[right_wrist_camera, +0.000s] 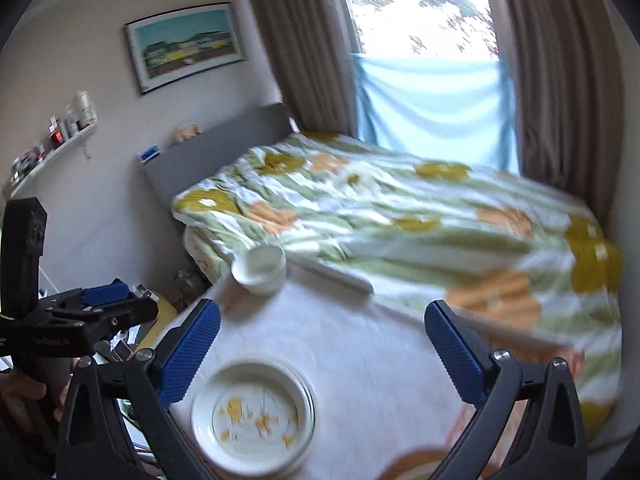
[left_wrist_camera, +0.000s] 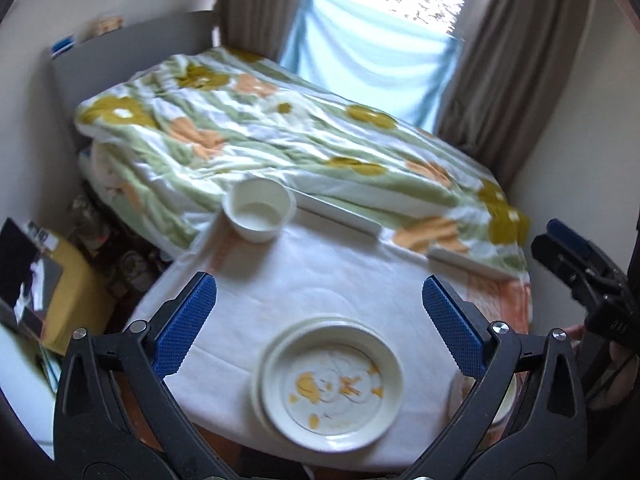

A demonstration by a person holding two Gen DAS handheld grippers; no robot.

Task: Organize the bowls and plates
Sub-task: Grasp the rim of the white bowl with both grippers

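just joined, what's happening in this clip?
A person holds a gripper in each hand over a small table with a white cloth, next to a bed. Both the left gripper and the right gripper are open and hold nothing. A stack of plates with yellow food bits on top sits near them, and a white bowl stands apart at the table's far edge.

Looks like a bedroom in a home. A bed (right_wrist_camera: 400, 216) with a flowery quilt (left_wrist_camera: 280, 140) and grey headboard (right_wrist_camera: 216, 152) is seen right behind a small cloth-covered table (left_wrist_camera: 320, 272). Brown curtains (right_wrist_camera: 304, 40) are hung at a bright window (right_wrist_camera: 416, 4), a framed picture (right_wrist_camera: 186, 46) is mounted on the wall, and a shelf (right_wrist_camera: 52, 152) is crowded with small stuff (too blurry to identify).
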